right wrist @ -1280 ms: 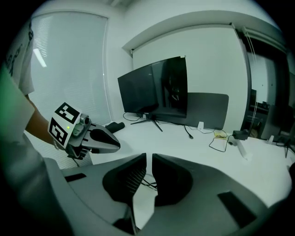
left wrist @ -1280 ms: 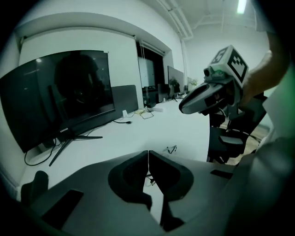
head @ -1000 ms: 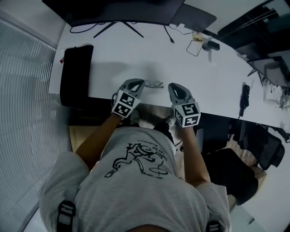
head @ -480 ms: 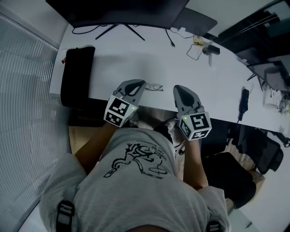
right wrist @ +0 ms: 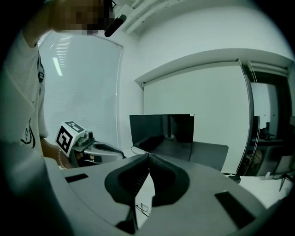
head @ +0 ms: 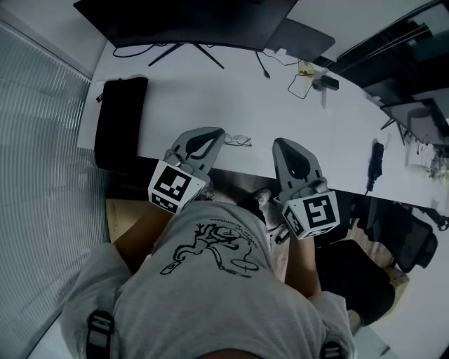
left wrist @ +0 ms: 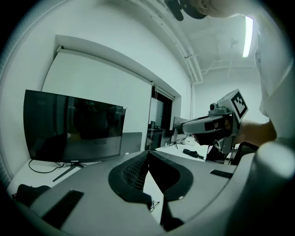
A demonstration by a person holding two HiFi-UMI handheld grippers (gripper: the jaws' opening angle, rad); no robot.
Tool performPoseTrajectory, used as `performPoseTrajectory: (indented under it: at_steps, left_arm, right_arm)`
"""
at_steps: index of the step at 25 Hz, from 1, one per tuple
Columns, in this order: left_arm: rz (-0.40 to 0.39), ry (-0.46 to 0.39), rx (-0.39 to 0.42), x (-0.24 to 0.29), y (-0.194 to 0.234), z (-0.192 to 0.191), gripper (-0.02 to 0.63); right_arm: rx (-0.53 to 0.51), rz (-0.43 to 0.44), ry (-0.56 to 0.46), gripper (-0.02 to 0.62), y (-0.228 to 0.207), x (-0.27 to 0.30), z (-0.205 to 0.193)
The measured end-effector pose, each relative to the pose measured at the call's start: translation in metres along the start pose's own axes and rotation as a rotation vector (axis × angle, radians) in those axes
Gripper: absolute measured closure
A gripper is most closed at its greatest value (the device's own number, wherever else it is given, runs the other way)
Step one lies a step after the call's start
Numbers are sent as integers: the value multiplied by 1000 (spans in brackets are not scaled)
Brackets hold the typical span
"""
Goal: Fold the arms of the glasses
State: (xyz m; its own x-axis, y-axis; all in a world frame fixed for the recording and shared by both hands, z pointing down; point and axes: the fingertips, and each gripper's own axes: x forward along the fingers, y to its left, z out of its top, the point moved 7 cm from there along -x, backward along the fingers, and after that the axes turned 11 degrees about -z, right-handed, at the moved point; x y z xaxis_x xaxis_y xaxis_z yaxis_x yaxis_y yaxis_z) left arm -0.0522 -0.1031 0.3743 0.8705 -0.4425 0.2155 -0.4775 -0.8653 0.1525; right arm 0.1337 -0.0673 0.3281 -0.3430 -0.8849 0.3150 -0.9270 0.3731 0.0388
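The glasses [head: 238, 141] lie on the white table [head: 210, 91] near its front edge, thin-framed, between my two grippers. My left gripper [head: 218, 131] hangs above the table just left of them, jaws shut and empty. My right gripper [head: 279, 143] hangs to their right, also shut with nothing in it. In the left gripper view the closed jaws [left wrist: 148, 152] point level across the room, and the glasses [left wrist: 154, 204] show small far below. The right gripper view shows the same: closed jaws [right wrist: 148, 156] with the glasses [right wrist: 144, 208] low on the table.
A black pouch [head: 119, 119] lies at the table's left end. A dark monitor [head: 189, 17] on a stand fills the back edge, with cables [head: 302, 70] and a small black device [head: 377, 158] toward the right. A black chair [head: 365, 266] stands at the lower right.
Both grippers have risen from the table toward the camera and now look larger. The glasses stay where they lay on the table.
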Motion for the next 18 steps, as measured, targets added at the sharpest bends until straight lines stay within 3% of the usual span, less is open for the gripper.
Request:
performPoseTrajectory:
  at_steps: [9,18]
  left_arm:
    - [-21,-68,35,-15,-9,33,585]
    - [-16,-96,32,-27,-13,39,585]
  right_arm:
    - [9,13,-41,584,11,-15,28]
    - [11,10,-56,584,17,-20,39]
